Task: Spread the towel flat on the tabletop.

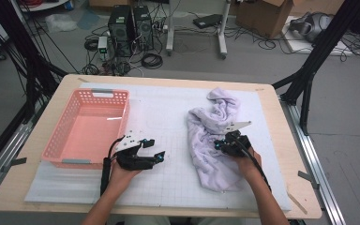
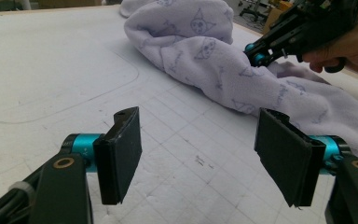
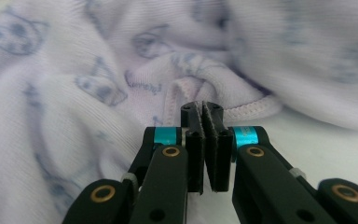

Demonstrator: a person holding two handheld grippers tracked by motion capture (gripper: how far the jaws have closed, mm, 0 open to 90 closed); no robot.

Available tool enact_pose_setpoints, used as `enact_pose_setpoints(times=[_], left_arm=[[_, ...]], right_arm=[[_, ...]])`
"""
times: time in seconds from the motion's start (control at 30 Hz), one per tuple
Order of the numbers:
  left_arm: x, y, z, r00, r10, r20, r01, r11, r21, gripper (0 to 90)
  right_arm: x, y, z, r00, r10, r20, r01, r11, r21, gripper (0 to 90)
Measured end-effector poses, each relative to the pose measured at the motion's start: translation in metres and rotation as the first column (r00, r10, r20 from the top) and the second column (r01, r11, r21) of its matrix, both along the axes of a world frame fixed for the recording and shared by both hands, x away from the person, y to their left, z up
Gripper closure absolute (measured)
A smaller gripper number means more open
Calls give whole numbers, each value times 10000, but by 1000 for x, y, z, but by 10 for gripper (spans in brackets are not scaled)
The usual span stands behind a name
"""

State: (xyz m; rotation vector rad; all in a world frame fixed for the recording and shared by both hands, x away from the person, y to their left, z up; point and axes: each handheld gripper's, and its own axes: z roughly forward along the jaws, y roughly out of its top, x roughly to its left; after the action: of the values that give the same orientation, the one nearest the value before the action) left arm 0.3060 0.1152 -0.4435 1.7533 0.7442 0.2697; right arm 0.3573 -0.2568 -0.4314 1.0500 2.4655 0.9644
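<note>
left gripper hovering over mat, jaws wide, holding nothing | right gripper pinching nothing, jaws closed at towel hem

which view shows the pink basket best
The high view: the pink basket sits whole at the table's left, beside the left gripper. The left gripper view looks across the mat at the towel, and the right gripper view looks closely at towel fabric.

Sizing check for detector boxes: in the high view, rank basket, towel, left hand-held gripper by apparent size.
1. Pink basket, largest.
2. Lilac towel, close to the basket; crumpled, so unsure.
3. Left hand-held gripper, clearly smallest.
</note>
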Motion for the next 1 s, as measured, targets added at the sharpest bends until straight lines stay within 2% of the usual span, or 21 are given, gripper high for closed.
enact_pose_setpoints(times=[0.1, 0.2, 0.3, 0.37, 0.4, 0.43, 0.5, 0.53, 0.57, 0.6, 0.63, 0.7, 0.73, 0.83, 0.9, 0.93, 0.97, 1.0], left_arm=[[0, 0, 0, 10000, -3, -12, 3, 10000, 1, 320], [0, -1, -1, 10000, 28, -77, -27, 10000, 54, 329], [0, -1, -1, 10000, 58, -81, -58, 9999, 82, 334], [0, -2, -1, 9998, 166, -121, -164, 9998, 147, 344], [1, -2, -1, 9995, 261, -173, -257, 9994, 236, 361], [1, -2, -1, 9993, 268, -246, -260, 9992, 295, 371], [1, -2, -2, 9993, 271, -269, -260, 9989, 380, 387], [1, -3, -2, 9993, 251, -290, -240, 9990, 374, 394], [1, -4, -2, 9993, 220, -297, -210, 9992, 348, 403], [1, -5, -2, 9993, 182, -315, -171, 9992, 352, 420], [2, -7, -1, 9994, 97, -319, -87, 9995, 310, 430], [3, -13, -1, 9995, -24, -312, 36, 9992, 404, 455], [4, -16, -1, 9995, -126, -275, 138, 9990, 417, 459], [8, -23, -1, 9996, -247, -154, 254, 9987, 441, 489], [12, -29, 0, 9995, -263, -164, 269, 9989, 374, 481], [14, -31, 0, 9994, -304, -154, 310, 9988, 388, 476], [18, -36, 1, 9984, -412, -384, 432, 9977, 519, 464], [20, -40, 2, 9981, -428, -442, 453, 9973, 576, 434]], right_arm=[[-1, -24, 6, 9965, -824, 144, 822, 9965, 131, 876], [0, -51, 10, 9861, -1660, 73, 1656, 9856, 335, 878], [-2, -78, 13, 9636, -2670, 146, 2662, 9631, 402, 879], [-4, -90, 15, 9403, -3360, 542, 3364, 9417, 32, 879], [-7, -95, 16, 9170, -3874, 953, 3898, 9209, -69, 879], [-9, -101, 17, 8917, -4351, 1242, 4382, 8989, 26, 879], [-12, -112, 17, 8382, -5150, 1794, 5229, 8524, 33, 879], [-14, -118, 16, 8211, -5435, 1743, 5496, 8353, 156, 878], [-15, -123, 14, 8169, -5573, 1489, 5600, 8280, 270, 871], [-16, -126, 12, 8205, -5571, 1280, 5576, 8293, 350, 858], [-19, -127, 11, 8261, -5482, 1308, 5466, 8359, 512, 838], [-26, -129, 11, 8255, -5444, 1488, 5375, 8388, 871, 772], [-30, -130, 11, 8281, -5404, 1490, 5282, 8413, 1154, 750], [-40, -129, 12, 8420, -5194, 1458, 4988, 8525, 1564, 685], [-46, -124, 14, 8570, -4907, 1573, 4716, 8699, 1443, 661], [-49, -122, 15, 8600, -4823, 1668, 4622, 8747, 1460, 642], [-52, -120, 17, 8627, -4744, 1752, 4533, 8790, 1481, 619], [-55, -118, 18, 8656, -4659, 1835, 4441, 8836, 1484, 594]])
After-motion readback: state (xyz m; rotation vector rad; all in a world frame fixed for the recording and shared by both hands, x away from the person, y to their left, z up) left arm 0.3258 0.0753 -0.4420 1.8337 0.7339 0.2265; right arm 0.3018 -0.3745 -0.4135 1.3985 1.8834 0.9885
